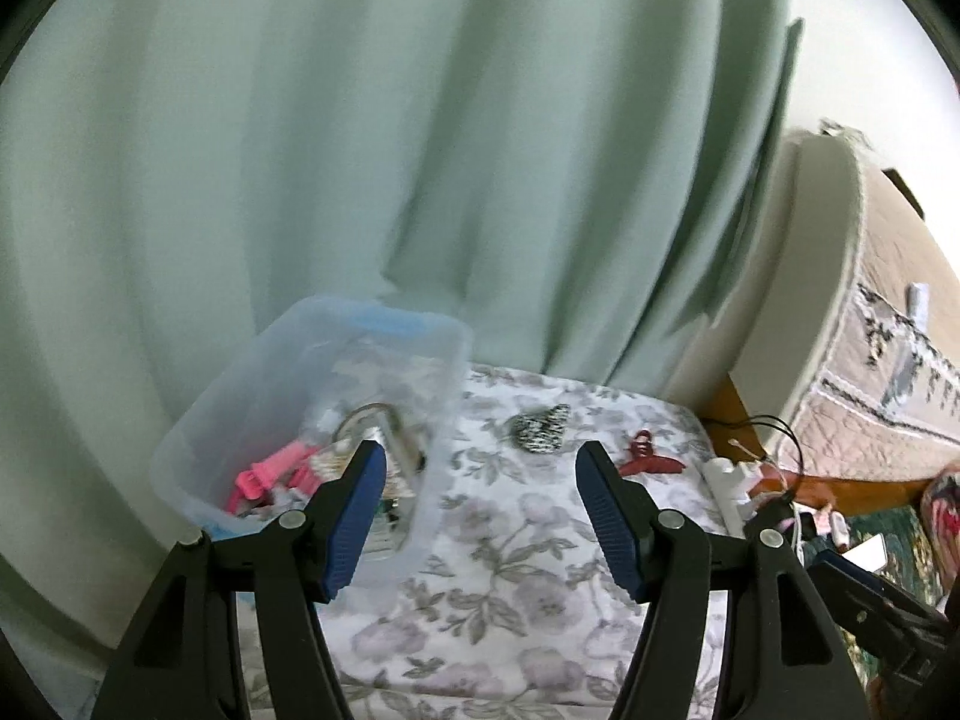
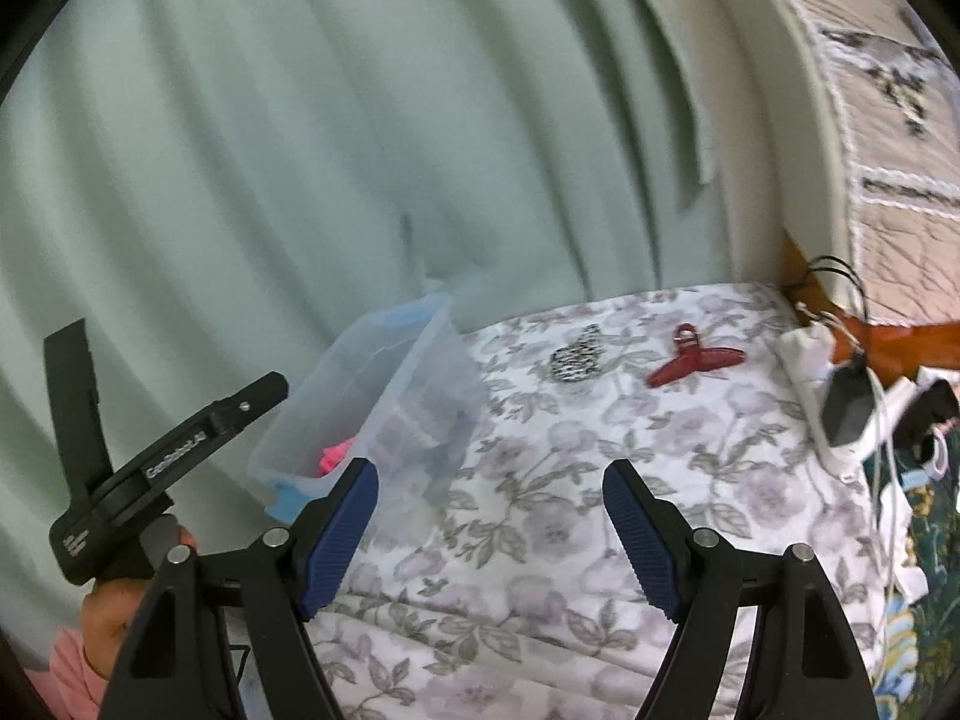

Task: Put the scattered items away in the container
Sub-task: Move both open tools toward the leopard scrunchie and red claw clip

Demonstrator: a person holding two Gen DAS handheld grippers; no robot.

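A clear plastic container (image 1: 198, 420) stands at the left on the floral cloth (image 1: 510, 540); inside lie pink clips (image 1: 270, 474) and other small items. It also shows in the right wrist view (image 2: 384, 372). A black-and-white patterned hair clip (image 1: 540, 429) (image 2: 577, 360) and a red claw clip (image 1: 651, 459) (image 2: 696, 357) lie on the cloth beyond the grippers. My left gripper (image 1: 480, 468) is open and empty, beside the container. My right gripper (image 2: 489, 486) is open and empty, well short of both clips.
A pale green curtain (image 1: 360, 150) hangs behind. A white power strip (image 2: 840, 408) with cables and chargers lies at the cloth's right edge. A quilted bed (image 1: 888, 348) stands at the right. The left hand-held gripper's body (image 2: 168, 468) shows at left in the right wrist view.
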